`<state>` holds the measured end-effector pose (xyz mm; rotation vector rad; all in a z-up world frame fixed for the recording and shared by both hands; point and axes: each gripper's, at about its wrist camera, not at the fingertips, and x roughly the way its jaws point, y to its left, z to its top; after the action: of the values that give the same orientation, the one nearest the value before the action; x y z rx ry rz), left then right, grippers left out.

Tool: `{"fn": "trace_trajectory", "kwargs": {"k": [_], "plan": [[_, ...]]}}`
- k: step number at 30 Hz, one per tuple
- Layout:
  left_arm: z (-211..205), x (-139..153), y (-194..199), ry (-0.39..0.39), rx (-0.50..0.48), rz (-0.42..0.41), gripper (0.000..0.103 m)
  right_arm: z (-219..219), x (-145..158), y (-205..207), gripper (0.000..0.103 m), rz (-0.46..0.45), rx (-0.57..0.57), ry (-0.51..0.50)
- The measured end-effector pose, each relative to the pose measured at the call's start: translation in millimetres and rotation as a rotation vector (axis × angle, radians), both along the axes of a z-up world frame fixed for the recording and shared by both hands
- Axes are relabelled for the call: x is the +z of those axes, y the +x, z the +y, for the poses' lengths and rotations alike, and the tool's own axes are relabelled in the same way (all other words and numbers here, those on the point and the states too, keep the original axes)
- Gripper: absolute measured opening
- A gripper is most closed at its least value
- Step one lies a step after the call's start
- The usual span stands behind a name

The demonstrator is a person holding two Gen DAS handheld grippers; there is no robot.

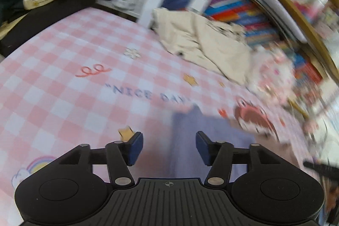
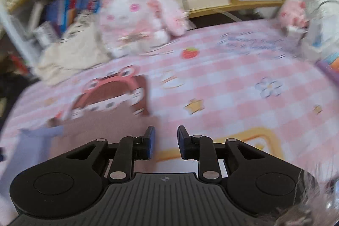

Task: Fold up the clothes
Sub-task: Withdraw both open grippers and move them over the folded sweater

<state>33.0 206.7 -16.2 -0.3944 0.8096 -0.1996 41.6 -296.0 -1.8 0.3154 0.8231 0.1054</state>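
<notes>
While both tongs (image 1: 169, 147) (image 2: 166, 142) gape, the lavender garment (image 1: 211, 137) lies beyond.

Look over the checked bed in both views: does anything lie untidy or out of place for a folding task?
Yes. A cream garment lies crumpled in a heap at the far edge of the pink checked sheet, against the books, beside a plush rabbit. The lilac garment nearer the left gripper lies flat. Both grippers are empty.

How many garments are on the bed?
2, maybe more hidden: a lavender garment lying flat near the grippers, with a cartoon-print item beside it, and a crumpled cream garment at the far edge by the books.
</notes>
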Motion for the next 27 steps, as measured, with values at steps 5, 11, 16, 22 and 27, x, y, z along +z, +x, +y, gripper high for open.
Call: {"fn": "trace_trajectory", "kwargs": {"k": [5, 11, 16, 22, 27], "plan": [[-17.0, -14.6, 2.7, 0.044, -0.007, 0.034, 0.060, 23.9, -9.6, -2.3, 0.031, 0.044, 0.097, -0.051], [-22.7, -1.7, -2.3, 0.069, 0.021, 0.006, 0.005, 36.7, 11.3, -19.7, 0.006, -0.064, 0.126, -0.091], [-24.7, -12.3, -1.4, 0.105, -0.005, 0.039, 0.006, 23.6, -11.6, -22.0, 0.006, 0.044, 0.078, -0.064], [-34.2, -4.0, -0.3, 0.203, -0.083, -0.003, 0.048, 22.3, -9.9, -16.4, 0.034, 0.013, 0.096, -0.088], [-46.4, 5.5, 17.0, 0.238, -0.128, -0.076, 0.067, 25.3, -3.4, -5.4, 0.030, -0.013, 0.093, -0.119]]}}
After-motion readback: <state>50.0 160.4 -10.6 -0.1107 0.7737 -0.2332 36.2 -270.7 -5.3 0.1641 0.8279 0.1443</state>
